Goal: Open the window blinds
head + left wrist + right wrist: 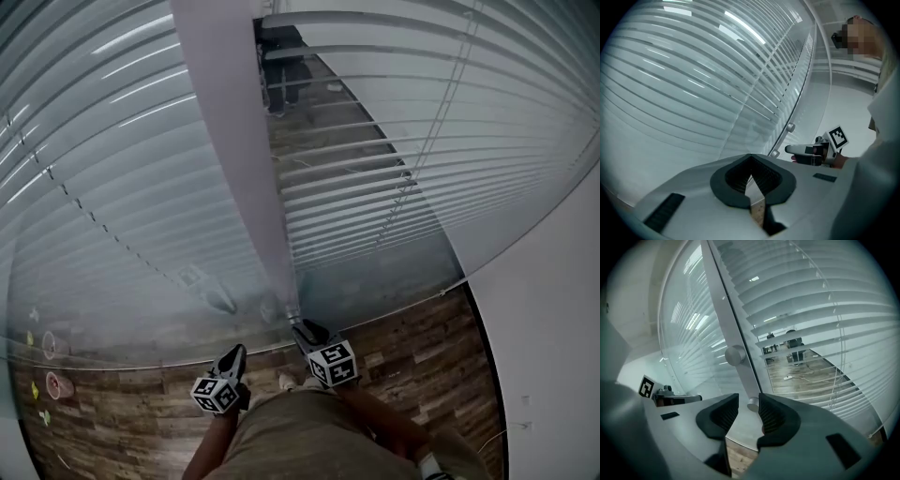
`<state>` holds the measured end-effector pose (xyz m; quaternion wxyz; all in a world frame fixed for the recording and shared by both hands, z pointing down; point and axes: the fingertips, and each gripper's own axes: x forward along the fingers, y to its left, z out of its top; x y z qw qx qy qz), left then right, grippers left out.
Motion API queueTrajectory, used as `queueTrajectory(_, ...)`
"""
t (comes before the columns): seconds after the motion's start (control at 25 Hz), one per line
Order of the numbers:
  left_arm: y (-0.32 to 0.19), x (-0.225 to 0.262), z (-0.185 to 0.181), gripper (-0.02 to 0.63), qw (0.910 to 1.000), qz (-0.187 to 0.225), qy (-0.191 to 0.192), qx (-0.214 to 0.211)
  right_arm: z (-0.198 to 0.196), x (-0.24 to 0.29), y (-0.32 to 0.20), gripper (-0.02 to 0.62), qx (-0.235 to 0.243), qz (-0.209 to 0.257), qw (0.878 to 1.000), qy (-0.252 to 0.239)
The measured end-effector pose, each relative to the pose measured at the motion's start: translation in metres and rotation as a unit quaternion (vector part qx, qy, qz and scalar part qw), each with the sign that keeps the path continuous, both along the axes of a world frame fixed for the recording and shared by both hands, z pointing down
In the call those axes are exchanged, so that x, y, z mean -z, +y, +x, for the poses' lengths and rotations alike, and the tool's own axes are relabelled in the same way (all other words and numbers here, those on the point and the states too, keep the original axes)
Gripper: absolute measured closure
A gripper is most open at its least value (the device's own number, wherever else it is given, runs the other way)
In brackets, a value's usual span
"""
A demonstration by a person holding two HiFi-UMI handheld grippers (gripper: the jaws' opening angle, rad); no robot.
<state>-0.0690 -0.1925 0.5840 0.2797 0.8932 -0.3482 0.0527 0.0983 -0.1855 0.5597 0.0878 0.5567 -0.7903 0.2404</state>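
At far left, the left blind (112, 169) hangs with its slats tipped flat, pale and glossy, lapping one over the next so nothing shows through. Below it the left claw (231, 356) is drawn together with nothing in it, its dark ribbed pads meeting at the tips, well apart from any control.

Next comes the post (239, 141), a smooth grey upright bar between the two panes, its long axis running from the floor (122, 412) upward. Two round metal-looking knobs stick out of it toward the person: an upper knob (735, 355), the larger, and a small knob (752, 404) beneath it.

That small knob is what the coming move likely turns on. It lies dead ahead of the right claw (747, 402), already between the spread jaws. It sits closer to the right pad, with clear space on the left, and I see no squeeze on it yet. The right hand is plainly the nearer one. A short stub like this probably wants a firm pinch and then a twist.

To the right, the right blind (450, 103) has thin horizontal slats. Some stand level enough to show a wood-floored room beyond.
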Motion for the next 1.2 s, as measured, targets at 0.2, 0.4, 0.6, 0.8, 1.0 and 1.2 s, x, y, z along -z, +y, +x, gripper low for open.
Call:
queueTrajectory(0.2, 0.024, -0.001, 0.033, 0.592, 0.9999, 0.01, -0.011, -0.002, 0.025, 0.003, 0.019, 0.457, 0.009, 0.016, 1.0, 0.003)
queueTrajectory(0.4, 0.001, 0.032, -0.006, 0.592, 0.9972, 0.046, -0.012, 0.057, 0.026, 0.013, 0.021, 0.457, 0.018, 0.02, 1.0, 0.007)
queueTrajectory(0.6, -0.004, 0.056, -0.05, 0.592, 0.993, 0.063, -0.006, 0.099, 0.022, 0.025, 0.017, 0.457, 0.016, 0.018, 1.0, 0.001)
queueTrajectory(0.8, 0.002, 0.068, -0.084, 0.592, 0.989, 0.073, 0.003, 0.129, 0.008, 0.046, 0.022, 0.457, 0.023, 0.038, 0.999, 0.007)
queueTrajectory(1.0, 0.004, 0.083, -0.093, 0.592, 0.9883, 0.072, 0.019, 0.133, -0.003, 0.068, 0.022, 0.457, 0.02, 0.052, 0.998, 0.028)
queueTrajectory(1.2, 0.0, 0.097, -0.097, 0.592, 0.9888, 0.084, 0.036, 0.118, -0.013, 0.085, 0.012, 0.457, 0.007, 0.073, 0.994, 0.079)
